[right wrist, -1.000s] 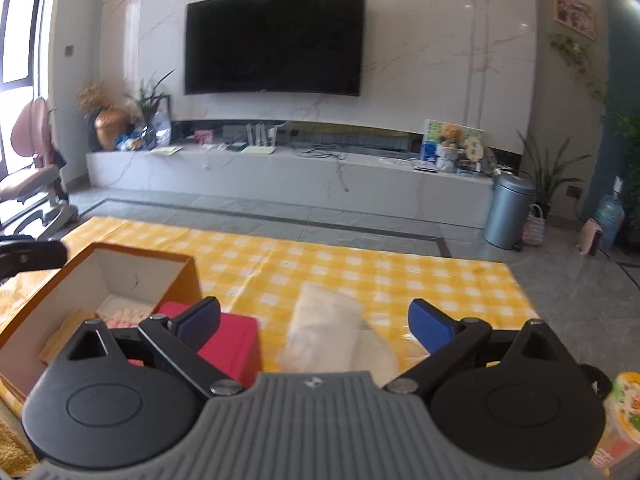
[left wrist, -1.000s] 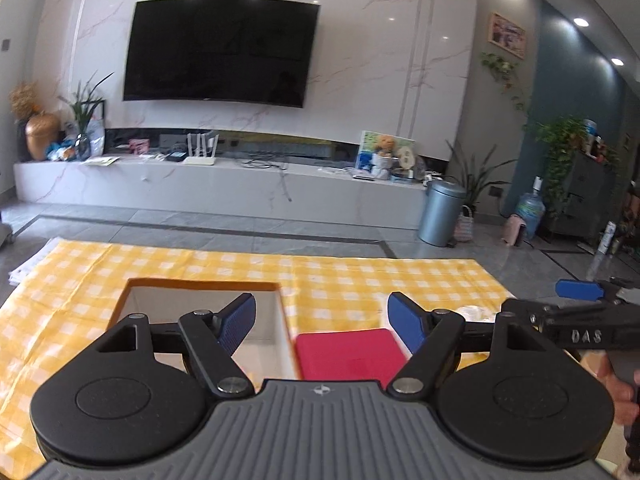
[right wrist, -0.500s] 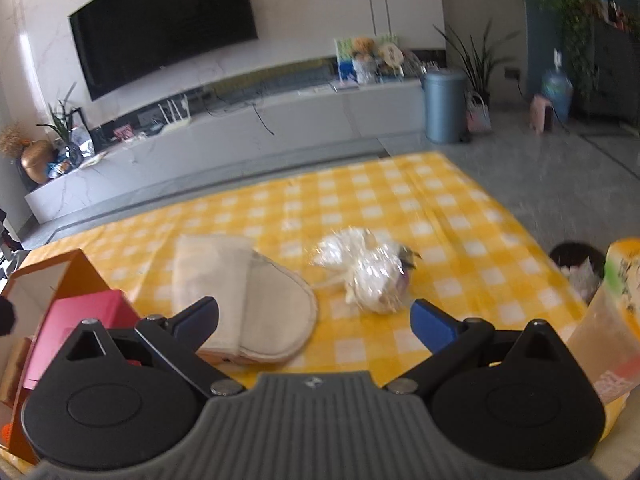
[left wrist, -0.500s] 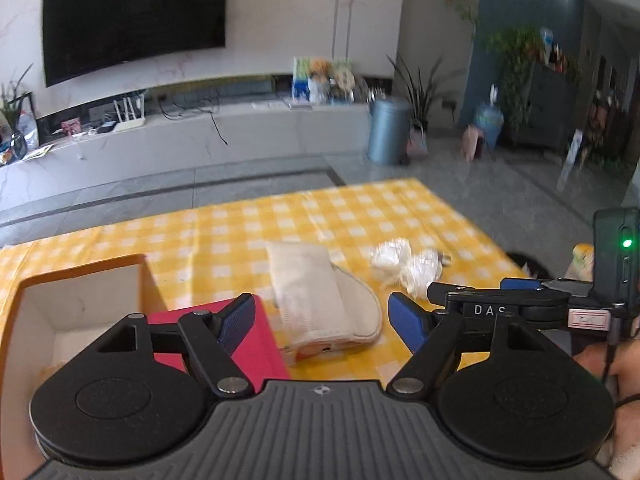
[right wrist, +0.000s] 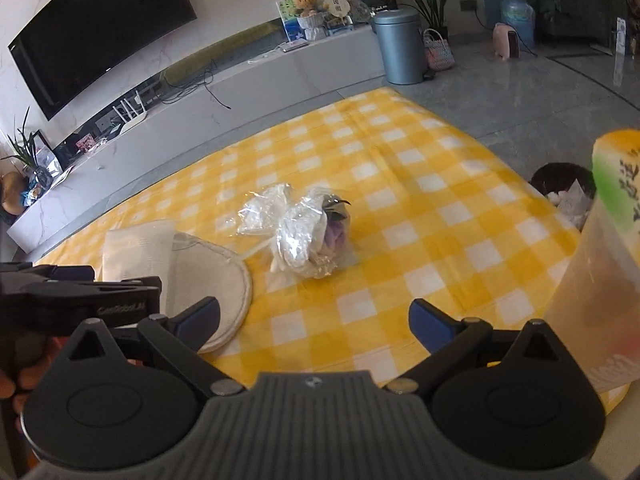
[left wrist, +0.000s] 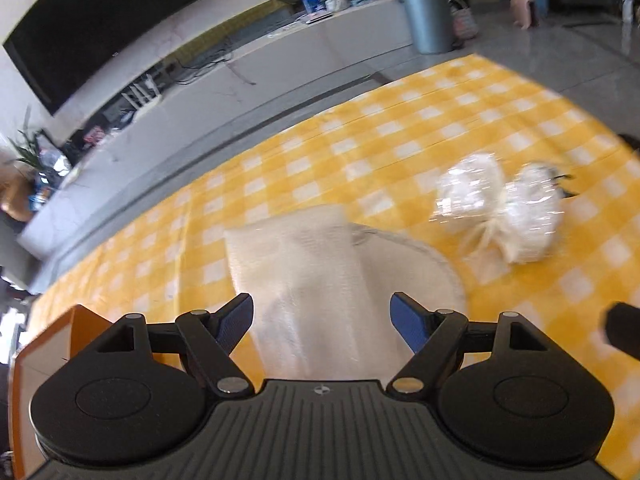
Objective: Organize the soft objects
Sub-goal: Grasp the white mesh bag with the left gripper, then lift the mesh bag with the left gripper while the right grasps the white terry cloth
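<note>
A cream slipper (left wrist: 340, 276) with a folded white cloth over it lies on the yellow checked tablecloth (left wrist: 360, 128). My left gripper (left wrist: 322, 322) hovers just above the slipper's near end, open, with nothing held. To the right lies a clear plastic-wrapped bundle (left wrist: 504, 212) holding something white and purple. In the right wrist view the same bundle (right wrist: 304, 232) sits ahead of my open right gripper (right wrist: 314, 320), and the slipper (right wrist: 192, 268) is at the left, partly hidden by the left gripper (right wrist: 64, 280).
An orange cardboard box (left wrist: 44, 356) edges the left of the left wrist view. A tall translucent container with a green and orange label (right wrist: 600, 260) stands close at the right. A dark bin (right wrist: 560, 184) sits beyond the table's right edge.
Both grippers have tilted down and swung right toward the tabletop. The red object and the box interior have left view. The slipper now sits between the left fingers.
</note>
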